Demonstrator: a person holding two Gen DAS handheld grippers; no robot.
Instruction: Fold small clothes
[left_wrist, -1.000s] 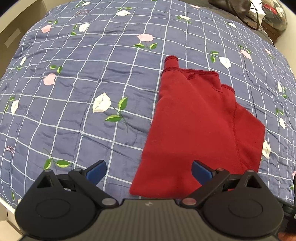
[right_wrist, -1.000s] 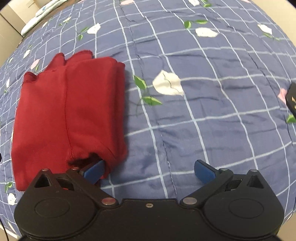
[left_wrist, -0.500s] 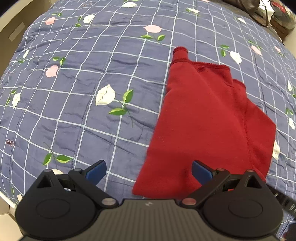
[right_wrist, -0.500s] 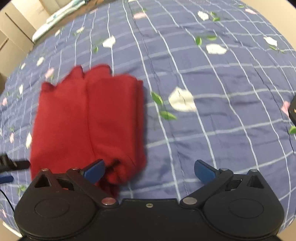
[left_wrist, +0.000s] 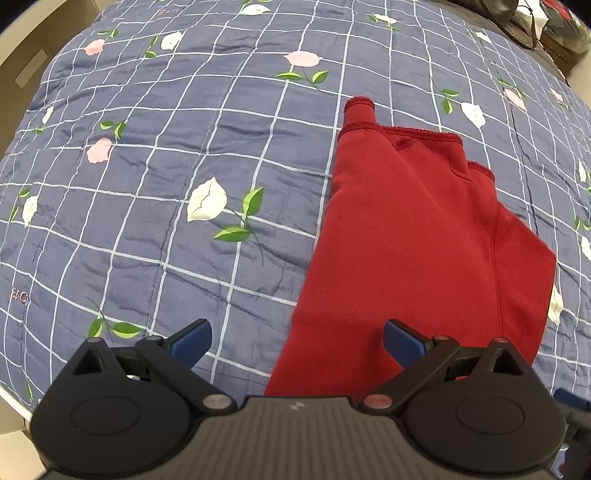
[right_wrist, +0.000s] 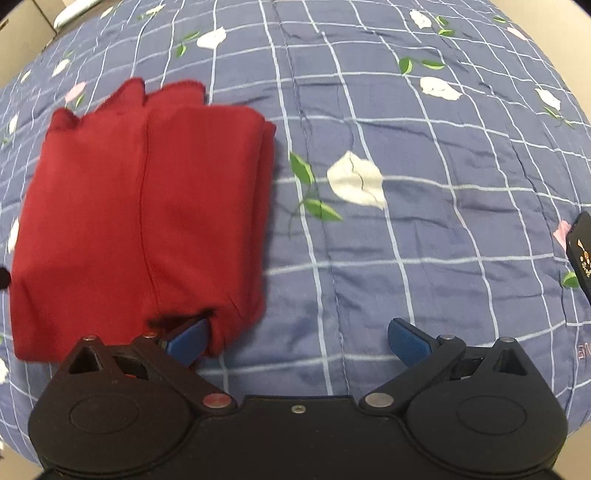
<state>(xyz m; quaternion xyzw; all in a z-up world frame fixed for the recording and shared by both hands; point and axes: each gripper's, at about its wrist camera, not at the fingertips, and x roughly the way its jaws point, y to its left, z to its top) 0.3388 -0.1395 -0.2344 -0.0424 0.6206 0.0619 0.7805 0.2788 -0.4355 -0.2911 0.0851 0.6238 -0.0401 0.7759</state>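
Note:
A red garment (left_wrist: 413, 251) lies folded lengthwise on the blue flowered quilt (left_wrist: 184, 147). My left gripper (left_wrist: 297, 341) is open above the garment's near left corner, its right fingertip over the red cloth and its left one over the quilt. Seen from the right wrist, the same red garment (right_wrist: 140, 206) fills the left half, folded with its layered edge on the right side. My right gripper (right_wrist: 297, 341) is open; its left fingertip (right_wrist: 186, 341) touches the garment's near right corner and its right one hangs over bare quilt (right_wrist: 406, 258).
A dark bag and cluttered items (left_wrist: 535, 22) sit past the quilt's far right corner. A black object with a small print (right_wrist: 581, 254) lies on the quilt at the right edge. The quilt's near edge runs just below both grippers.
Both views shifted slightly: the right gripper pulled back a little and returned close to the garment's near right corner. The garment stays folded in place. Both grippers remained open.

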